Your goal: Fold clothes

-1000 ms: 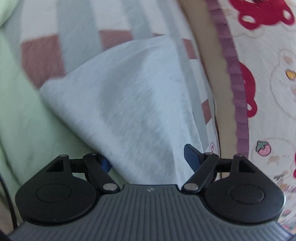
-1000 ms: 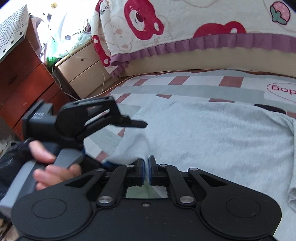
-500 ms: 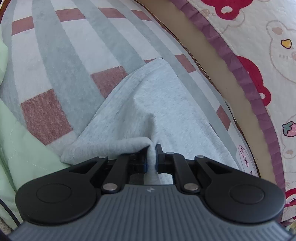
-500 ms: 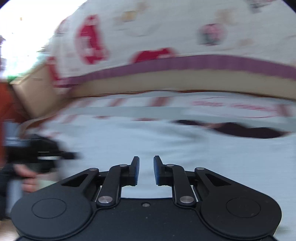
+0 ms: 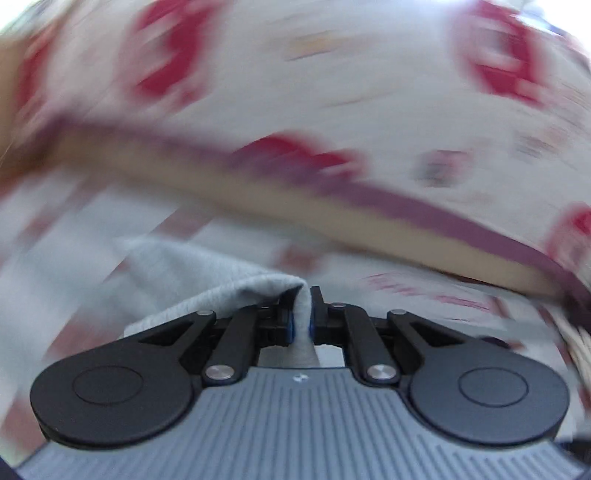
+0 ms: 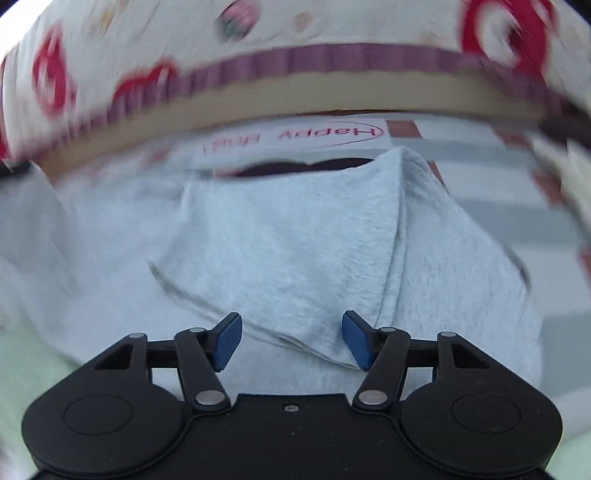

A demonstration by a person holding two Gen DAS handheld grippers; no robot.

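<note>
A fold of the grey garment (image 5: 301, 314) is pinched between the narrow jaws of the left gripper (image 5: 301, 321). The right gripper (image 6: 291, 341) is held with jaws wide over the garment's layered edge (image 6: 295, 341). Beyond, striped bedsheet (image 6: 498, 218) is left bare up to the purple-trimmed quilt (image 6: 332, 59).

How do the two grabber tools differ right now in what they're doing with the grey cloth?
The left gripper is closed, pinching a ridge of the grey garment; the right gripper is wide open, holding nothing. The left one's blue pads are almost hidden by the fabric between them; the right one's pads are fully exposed, above a folded edge. Both are black two-finger tools, pointing toward the bear-print quilt.
</note>
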